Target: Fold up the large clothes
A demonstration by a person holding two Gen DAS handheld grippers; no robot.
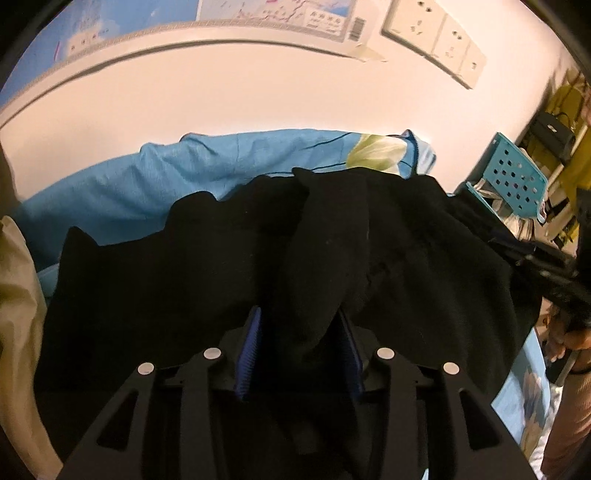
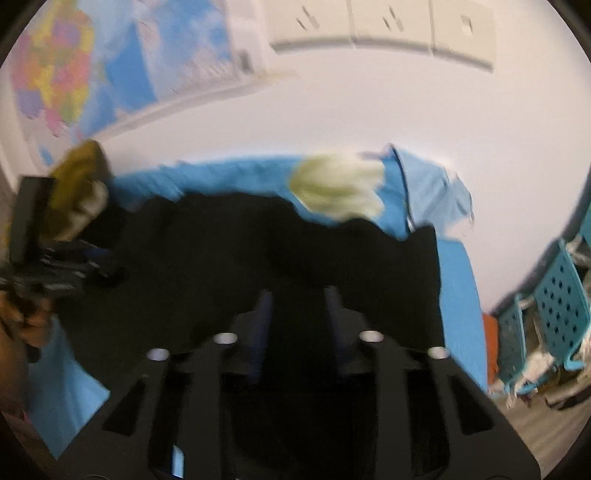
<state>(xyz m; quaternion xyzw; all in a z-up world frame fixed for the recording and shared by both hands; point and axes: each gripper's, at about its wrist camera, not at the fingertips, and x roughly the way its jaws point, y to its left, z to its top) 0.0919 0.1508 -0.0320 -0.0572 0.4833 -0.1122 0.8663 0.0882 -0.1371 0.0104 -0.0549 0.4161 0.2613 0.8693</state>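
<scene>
A large black garment (image 1: 332,236) lies spread over a blue bedsheet (image 1: 155,173). In the left wrist view my left gripper (image 1: 299,325) has its blue-padded fingers (image 1: 249,347) closed around a bunched fold of the black cloth. In the blurred right wrist view my right gripper (image 2: 297,299) has black cloth (image 2: 258,236) between its fingers (image 2: 264,306) as well. Each gripper shows in the other's view: the right one (image 1: 543,269) at the garment's right edge, the left one (image 2: 62,269) at its left edge.
The blue sheet has a pale flower print (image 1: 376,151) near the far edge, by a white wall with a map (image 2: 74,74) and sockets (image 1: 436,33). Teal perforated chairs (image 1: 513,177) stand at the right. A beige cloth (image 1: 18,325) lies at the left.
</scene>
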